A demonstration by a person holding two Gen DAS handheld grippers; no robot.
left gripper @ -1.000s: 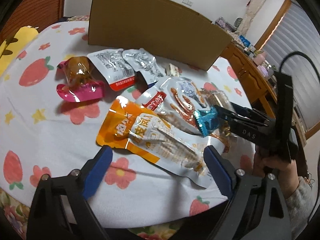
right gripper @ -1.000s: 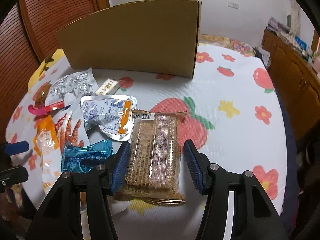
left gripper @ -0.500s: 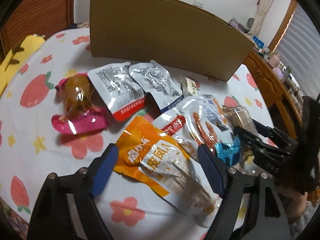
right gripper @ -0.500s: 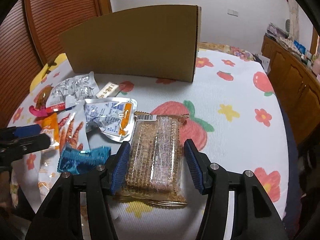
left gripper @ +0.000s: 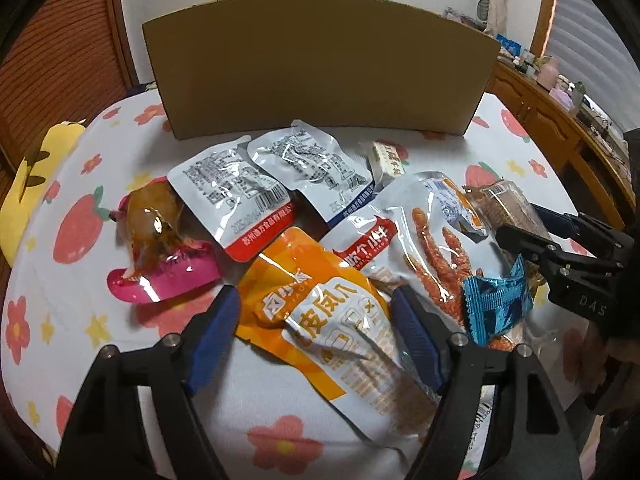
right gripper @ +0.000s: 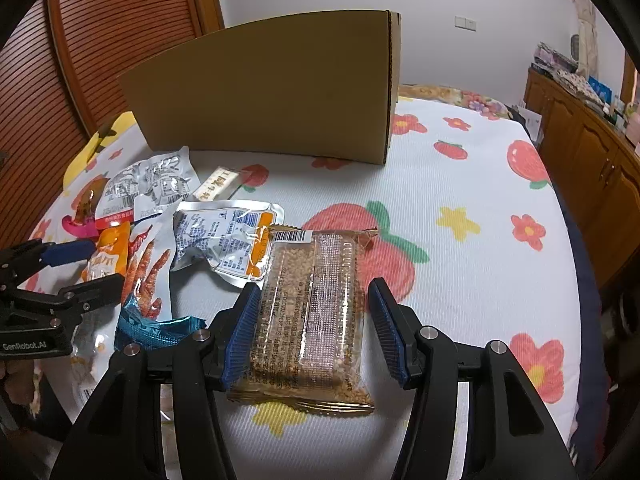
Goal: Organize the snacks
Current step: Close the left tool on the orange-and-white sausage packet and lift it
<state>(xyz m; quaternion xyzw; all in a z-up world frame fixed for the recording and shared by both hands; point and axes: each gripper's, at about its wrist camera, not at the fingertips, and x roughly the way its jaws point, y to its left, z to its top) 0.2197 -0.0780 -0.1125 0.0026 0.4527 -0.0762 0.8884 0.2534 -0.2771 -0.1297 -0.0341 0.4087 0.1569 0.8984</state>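
- Orange foil on the chicken-feet packet (left gripper: 320, 312), low in the centre of the left wrist view, is slick and puffed. The left hand-held gripper (left gripper: 316, 332) is closing its jaws around the packet, but the blue pads do not press it yet. It may squirt out or crumple as they meet.
- That packet lies under the edge of the clear red-label pouch (left gripper: 420, 240). Lifting one could drag the other, along with the small blue wrapper (left gripper: 496, 308) beside it.
- Clear film covers the sesame bar pack (right gripper: 312, 316) at lower centre of the right wrist view. The right hand-held gripper (right gripper: 312, 328) straddles the pack, jaws apart, one pad at its edge and the other clear. Closing off-centre could twist the pack or crack the brittle bars.
- Both hand-held grippers work near each other over the same heap, so they could knock together.
- The cardboard box (left gripper: 320, 68) stands tall at the top of the frame on the flowered bedspread (right gripper: 480, 208). A low carry could bump its wall and tip it.
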